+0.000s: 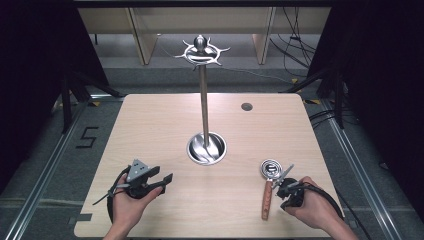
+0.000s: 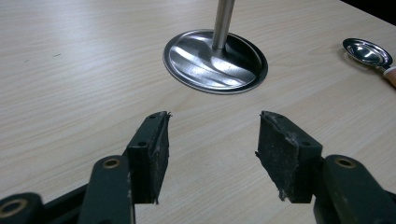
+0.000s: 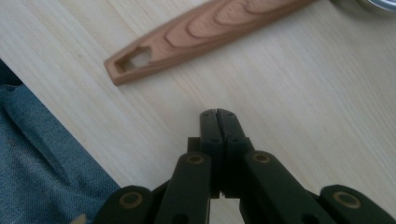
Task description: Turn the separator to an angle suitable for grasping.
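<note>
Scoop (image 1: 268, 185): steel bowl, wooden handle; right fingers (image 3: 218, 122) clenched empty; left fingers (image 2: 154, 149) released.

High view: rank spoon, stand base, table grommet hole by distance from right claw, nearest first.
From the right claw:
1. Spoon, just beside it, toward the left.
2. Stand base, table centre.
3. Grommet hole, far side of the table.

Each black hand-held gripper (image 1: 167, 180) has brass rivets, worn pads and a black cable

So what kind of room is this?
Probably a lab set up for recording: a lone table ringed by dark curtains, loose cables on the floor, and a taped number beside it.
</note>
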`<state>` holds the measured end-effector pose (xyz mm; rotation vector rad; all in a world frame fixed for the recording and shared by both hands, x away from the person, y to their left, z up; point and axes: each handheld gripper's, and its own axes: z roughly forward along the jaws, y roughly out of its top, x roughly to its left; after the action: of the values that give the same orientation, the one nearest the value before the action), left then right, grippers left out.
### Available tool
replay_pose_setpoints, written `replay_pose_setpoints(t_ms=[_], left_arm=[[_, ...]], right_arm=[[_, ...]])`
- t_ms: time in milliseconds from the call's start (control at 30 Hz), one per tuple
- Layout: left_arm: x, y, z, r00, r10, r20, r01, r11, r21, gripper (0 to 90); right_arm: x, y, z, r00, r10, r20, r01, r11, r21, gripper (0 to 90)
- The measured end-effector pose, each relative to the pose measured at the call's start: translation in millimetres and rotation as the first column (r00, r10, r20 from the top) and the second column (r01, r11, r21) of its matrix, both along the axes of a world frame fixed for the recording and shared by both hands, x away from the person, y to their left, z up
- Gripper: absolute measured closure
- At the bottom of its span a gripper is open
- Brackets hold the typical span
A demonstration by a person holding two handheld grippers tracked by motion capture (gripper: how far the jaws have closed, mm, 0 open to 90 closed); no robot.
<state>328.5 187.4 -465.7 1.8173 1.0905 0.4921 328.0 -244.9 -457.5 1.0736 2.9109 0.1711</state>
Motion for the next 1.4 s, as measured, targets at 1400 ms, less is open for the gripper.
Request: replay_pose_setpoints(t_ms=[1400], left_arm=[[3.6,2.1,0.9,1.0000,-0.003,0.001,0.003,0.9999,-0.015,43.0]], right_arm=[[53.7,86.8,-11.1,0.9932,0.109,0.043,-0.112,0.991,0.077,90.0]])
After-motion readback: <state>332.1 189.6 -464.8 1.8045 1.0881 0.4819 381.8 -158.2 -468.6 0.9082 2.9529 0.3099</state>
